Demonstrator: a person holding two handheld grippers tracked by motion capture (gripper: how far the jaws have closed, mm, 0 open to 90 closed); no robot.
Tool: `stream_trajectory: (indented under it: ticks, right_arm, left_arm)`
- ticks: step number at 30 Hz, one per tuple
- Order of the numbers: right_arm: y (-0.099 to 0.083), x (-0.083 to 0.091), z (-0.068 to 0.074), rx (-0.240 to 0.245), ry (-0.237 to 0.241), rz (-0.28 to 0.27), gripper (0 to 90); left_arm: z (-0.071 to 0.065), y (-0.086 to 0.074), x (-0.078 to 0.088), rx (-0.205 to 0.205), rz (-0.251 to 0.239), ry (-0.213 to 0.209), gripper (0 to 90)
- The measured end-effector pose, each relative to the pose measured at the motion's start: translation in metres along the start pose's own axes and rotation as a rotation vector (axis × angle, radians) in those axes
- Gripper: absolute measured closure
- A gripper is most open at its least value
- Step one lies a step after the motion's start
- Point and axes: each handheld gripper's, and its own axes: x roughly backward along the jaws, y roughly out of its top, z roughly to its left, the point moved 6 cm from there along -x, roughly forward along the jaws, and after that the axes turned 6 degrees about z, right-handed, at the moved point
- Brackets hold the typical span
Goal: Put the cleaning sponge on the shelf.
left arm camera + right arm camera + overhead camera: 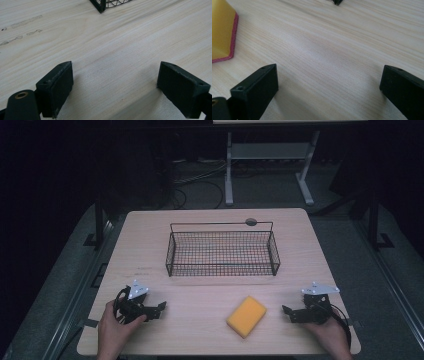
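Nearest the person, the left tool [161, 309] and right tool [286, 310] rest low on the desk [150, 230], both with jaws spread wide and nothing between them. Between the two lies a yellow sponge [246, 316], probably light and soft; it would squash under a pinch, so its short sides look the best hold. Its red underlayer shows at the edge in the right gripper view. Farther back stands a wire basket [222, 268], apparently empty, though the mesh makes this hard to confirm.
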Motion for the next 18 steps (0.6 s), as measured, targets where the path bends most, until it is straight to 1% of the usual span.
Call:
stream_trajectory:
  ticks: [5, 8, 9, 10, 13, 14, 15, 16, 17, 18]
  right_arm:
    - [0.0, 0.0, 0.0, 0.0, 0.001, 0.0, 1.2]
    - [0.0, 0.001, 0.0, 0.0, 0.001, 0.0, 3.0]
    - [0.001, 0.004, -0.001, -0.001, 0.003, 0.011, 11.2]
    - [0.001, 0.005, -0.001, -0.002, 0.006, 0.016, 14.4]
    - [0.001, 0.008, -0.002, -0.007, 0.019, 0.031, 17.0]
    - [0.001, 0.011, 0.0, 0.008, 0.027, 0.043, 26.4]
    - [0.001, 0.012, 0.001, 0.01, 0.035, 0.048, 28.5]
    - [0.001, 0.012, 0.001, 0.01, 0.035, 0.048, 28.5]
    - [0.003, 0.016, 0.003, 0.013, 0.049, 0.042, 37.5]
    - [0.003, 0.018, 0.004, 0.015, 0.062, 0.043, 42.0]
  left_arm:
    - [0.0, 0.0, 0.0, 0.001, 0.0, 0.001, 12.7]
    - [0.0, 0.0, 0.0, 0.001, 0.0, 0.001, 12.7]
    - [0.0, 0.0, 0.0, 0.001, 0.0, 0.001, 12.7]
    - [0.0, 0.0, 0.0, 0.001, 0.0, 0.001, 12.7]
    - [0.0, 0.0, 0.0, 0.001, 0.0, 0.001, 12.7]
    - [0.0, 0.0, 0.0, 0.001, 0.0, 0.001, 12.7]
    - [0.0, 0.0, 0.0, 0.001, 0.0, 0.001, 12.7]
    - [0.0, 0.0, 0.0, 0.001, 0.0, 0.001, 12.7]
    - [0.0, 0.0, 0.0, 0.001, -0.001, 0.0, 12.7]
    - [0.0, 0.0, 0.0, 0.001, 0.0, 0.001, 12.7]
